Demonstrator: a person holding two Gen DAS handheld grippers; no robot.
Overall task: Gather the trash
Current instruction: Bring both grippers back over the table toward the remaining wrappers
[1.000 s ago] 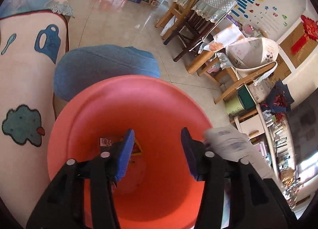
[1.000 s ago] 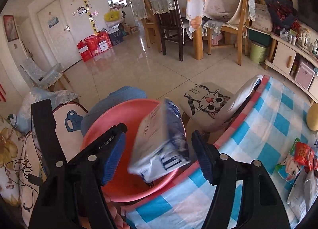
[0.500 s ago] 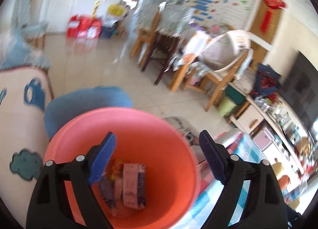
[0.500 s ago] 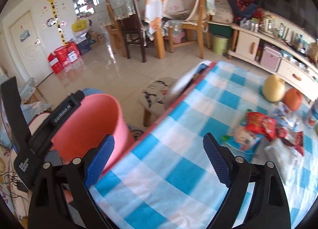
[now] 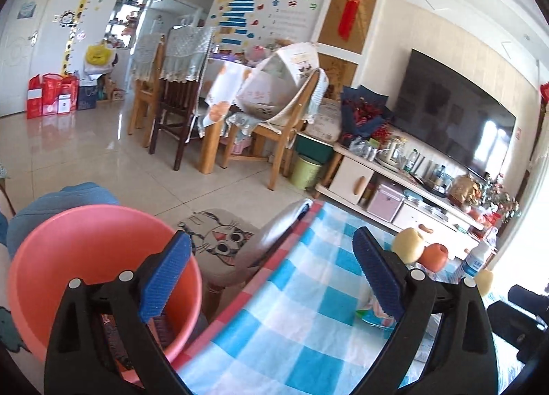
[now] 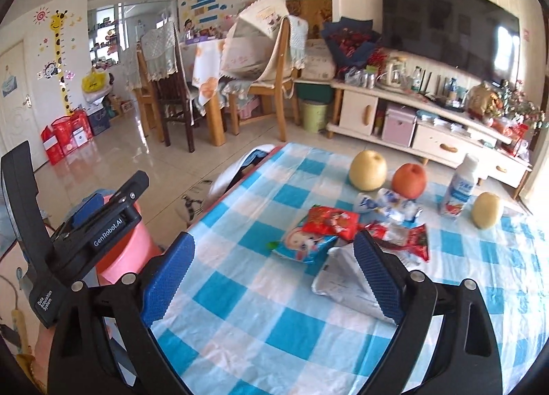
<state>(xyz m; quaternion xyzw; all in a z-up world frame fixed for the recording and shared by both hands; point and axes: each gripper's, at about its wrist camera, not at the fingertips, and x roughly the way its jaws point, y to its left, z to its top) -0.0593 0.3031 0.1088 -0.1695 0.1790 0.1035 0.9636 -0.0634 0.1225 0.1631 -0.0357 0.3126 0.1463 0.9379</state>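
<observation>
Some wrappers visible inside pink bucket [image 5: 68, 240]; both grippers open, empty.

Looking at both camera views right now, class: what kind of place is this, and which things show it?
Most likely a family living and dining room: a big television above a low cabinet, wooden dining chairs, and a giraffe height chart on the wall.
</observation>
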